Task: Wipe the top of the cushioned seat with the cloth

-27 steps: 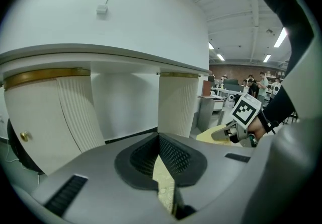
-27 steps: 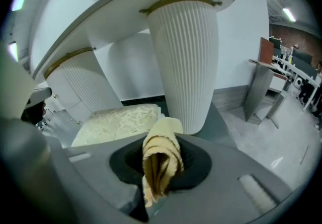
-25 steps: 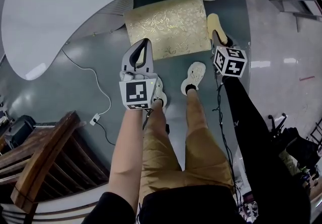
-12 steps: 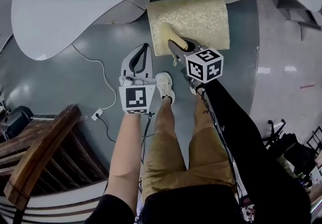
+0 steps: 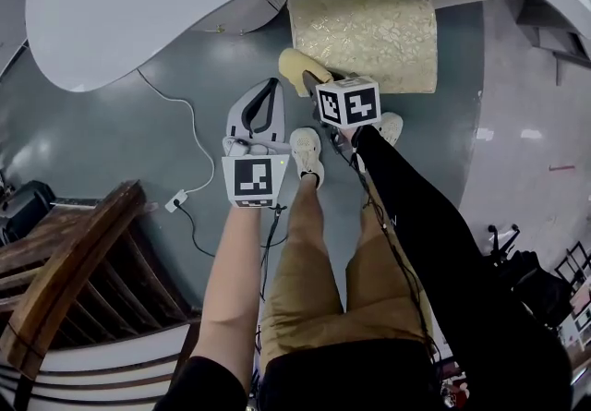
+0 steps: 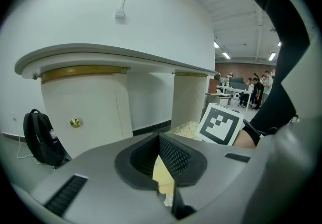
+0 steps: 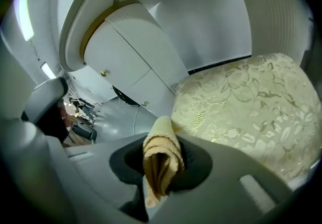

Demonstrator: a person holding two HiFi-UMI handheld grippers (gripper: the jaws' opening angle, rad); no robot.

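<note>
Left gripper (image 6: 160, 140) jaws together, white desk (image 6: 108, 55) ahead

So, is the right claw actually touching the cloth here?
Touching. The right gripper view shows the right claw shut on the folded yellow cloth, which bulges out between its jaws.

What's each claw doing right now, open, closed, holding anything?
Left claw: closed, holding nothing.
Right claw: closed on the yellow cloth.
</note>
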